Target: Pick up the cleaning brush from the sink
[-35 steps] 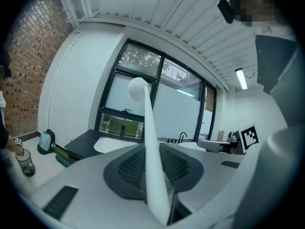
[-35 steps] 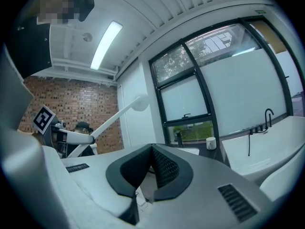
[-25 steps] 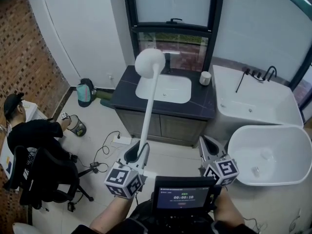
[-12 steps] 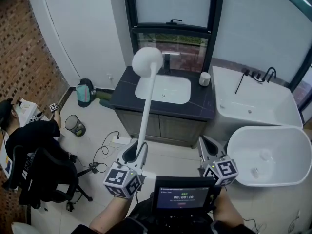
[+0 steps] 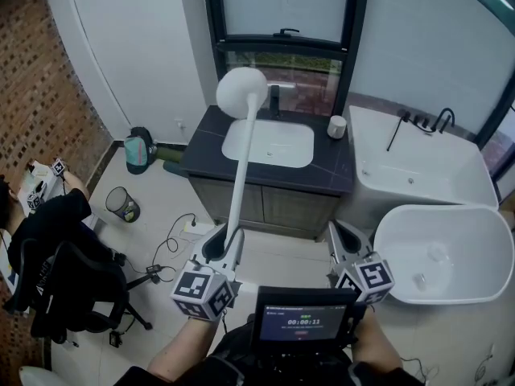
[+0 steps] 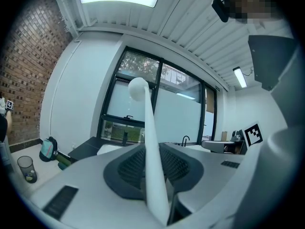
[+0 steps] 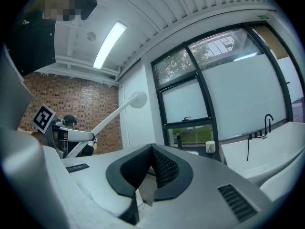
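A long white cleaning brush [image 5: 239, 175] with a round head [image 5: 241, 89] slants up from my left gripper [image 5: 225, 250], which is shut on the lower end of its handle. In the head view the head hangs in front of the white sink [image 5: 240, 149] set in a dark counter [image 5: 203, 149]. The left gripper view shows the handle [image 6: 149, 156] pinched between the pads of the left gripper [image 6: 155, 194]. My right gripper [image 5: 344, 244] is held level beside it, shut and empty, and in its own view the right gripper [image 7: 148, 175] has nothing between its pads.
A white cup [image 5: 336, 126] and a black faucet [image 5: 276, 97] stand on the counter. A bathtub [image 5: 451, 179] and a white oval tub [image 5: 475, 252] are at the right. At the left are a bin [image 5: 122, 205], a bag [image 5: 138, 153], floor cables [image 5: 173, 256], an office chair [image 5: 68, 284] and a seated person [image 5: 36, 215].
The seated person at the left has leaned further left, partly out of frame. The brush head has barely shifted in the picture. Both grippers have stayed where they were.
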The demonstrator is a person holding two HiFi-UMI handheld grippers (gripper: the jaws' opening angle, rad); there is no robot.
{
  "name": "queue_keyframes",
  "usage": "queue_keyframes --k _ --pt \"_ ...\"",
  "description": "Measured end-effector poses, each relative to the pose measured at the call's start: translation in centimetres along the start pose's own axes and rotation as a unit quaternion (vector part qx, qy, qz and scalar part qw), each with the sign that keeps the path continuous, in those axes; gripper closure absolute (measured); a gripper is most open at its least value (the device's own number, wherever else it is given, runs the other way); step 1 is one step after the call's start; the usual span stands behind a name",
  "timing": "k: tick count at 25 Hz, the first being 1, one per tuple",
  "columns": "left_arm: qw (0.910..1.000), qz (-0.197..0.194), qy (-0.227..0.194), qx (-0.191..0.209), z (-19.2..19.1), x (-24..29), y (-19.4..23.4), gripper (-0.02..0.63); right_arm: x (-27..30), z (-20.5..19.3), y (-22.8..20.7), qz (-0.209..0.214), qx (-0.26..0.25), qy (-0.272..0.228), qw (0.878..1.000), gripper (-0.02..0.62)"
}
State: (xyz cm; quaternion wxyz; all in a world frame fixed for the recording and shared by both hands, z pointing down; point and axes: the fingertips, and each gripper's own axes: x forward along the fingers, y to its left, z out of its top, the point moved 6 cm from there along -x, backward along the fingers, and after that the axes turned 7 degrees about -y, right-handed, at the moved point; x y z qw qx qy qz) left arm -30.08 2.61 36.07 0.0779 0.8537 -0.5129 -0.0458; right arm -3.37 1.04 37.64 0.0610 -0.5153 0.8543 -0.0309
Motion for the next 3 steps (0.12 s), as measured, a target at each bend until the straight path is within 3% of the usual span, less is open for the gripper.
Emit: queue_keyframes --k 3 --pt "1.0 0.0 -0.001 0.0 -0.09 -0.17 -0.08 0.508 -0.18 -0.04 0.06 0.0 -0.001 0.0 1.0 0.607"
